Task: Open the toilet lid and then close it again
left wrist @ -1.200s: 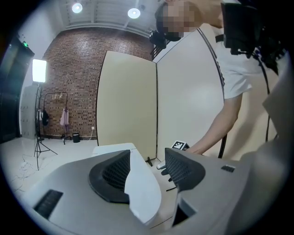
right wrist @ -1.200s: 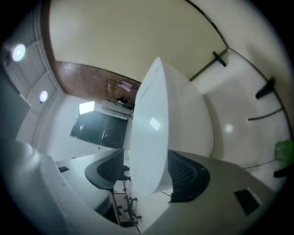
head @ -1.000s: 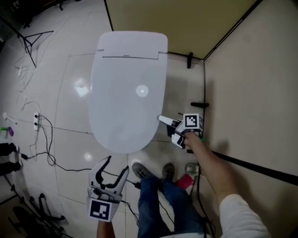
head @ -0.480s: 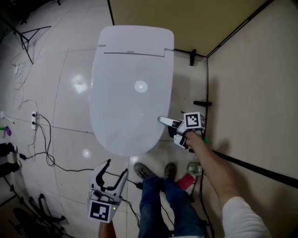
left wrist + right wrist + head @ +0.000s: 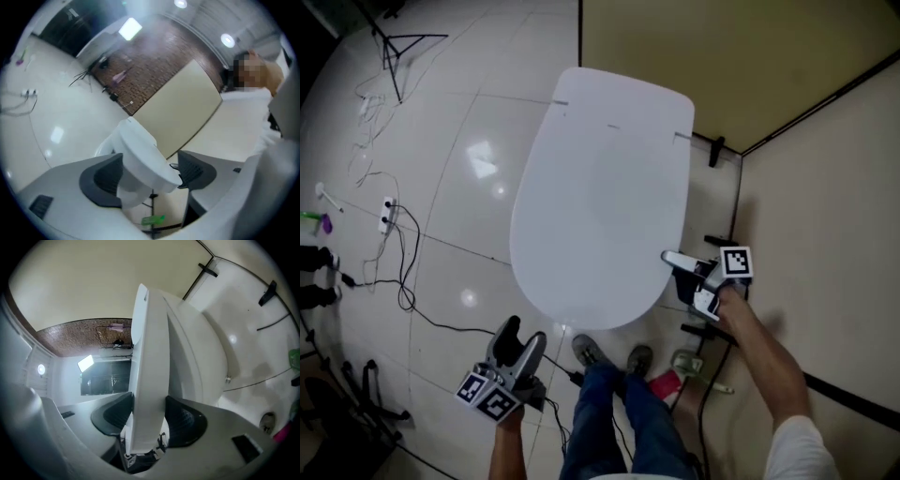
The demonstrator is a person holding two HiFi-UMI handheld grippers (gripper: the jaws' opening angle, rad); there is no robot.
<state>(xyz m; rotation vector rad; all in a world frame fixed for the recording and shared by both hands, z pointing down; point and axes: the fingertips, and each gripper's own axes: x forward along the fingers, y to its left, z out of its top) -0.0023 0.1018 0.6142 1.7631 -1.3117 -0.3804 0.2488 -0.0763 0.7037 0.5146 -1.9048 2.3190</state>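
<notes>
White lid (image 5: 600, 206) is sitting pinched at its side rim in the right claw (image 5: 673, 267), whose jaws have just been closing on it, and seems to be standing partly raised off the seat (image 5: 201, 357); full opening and the closing are remaining. Left claw (image 5: 521, 336), jaws just opening wide, is holding nothing. Wall (image 5: 825, 216) is crowding the right claw's outer side

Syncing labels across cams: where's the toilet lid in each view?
Head view: lid fills the centre, seen from above.
Left gripper view: lower centre, small, seen from the front.
Right gripper view: centre, edge-on, a tall white strip.
Shared landmark: tan wall behind it, top right in the head view, mid-frame in the left gripper view, upper left in the right gripper view.
</notes>
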